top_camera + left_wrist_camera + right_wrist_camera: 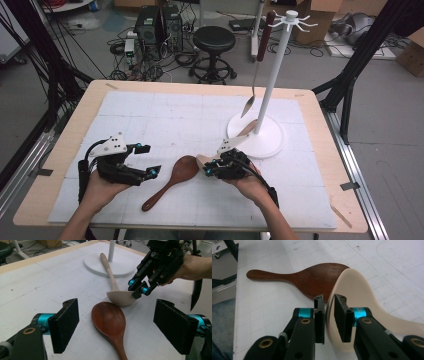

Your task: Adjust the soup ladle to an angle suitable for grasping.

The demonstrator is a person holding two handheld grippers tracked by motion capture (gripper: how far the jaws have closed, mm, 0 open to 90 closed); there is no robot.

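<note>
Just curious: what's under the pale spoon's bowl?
The pale spoon overlaps the brown spoon, hiding part of its rim. The right claw pinches the pale rim.

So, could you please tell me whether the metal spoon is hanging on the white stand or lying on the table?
Hanging. The metal spoon dangles bowl-down from an arm at the top of the white stand, above the table.

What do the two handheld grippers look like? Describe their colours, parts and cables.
Both the left gripper and the right gripper have black bodies with bright blue collars at the jaw joints, brass-coloured rivets, and flat black ribbed pads. Each carries a grey three-cornered plate on top and trails a black cable. The person's forearms are bare, with no sleeves.
</note>
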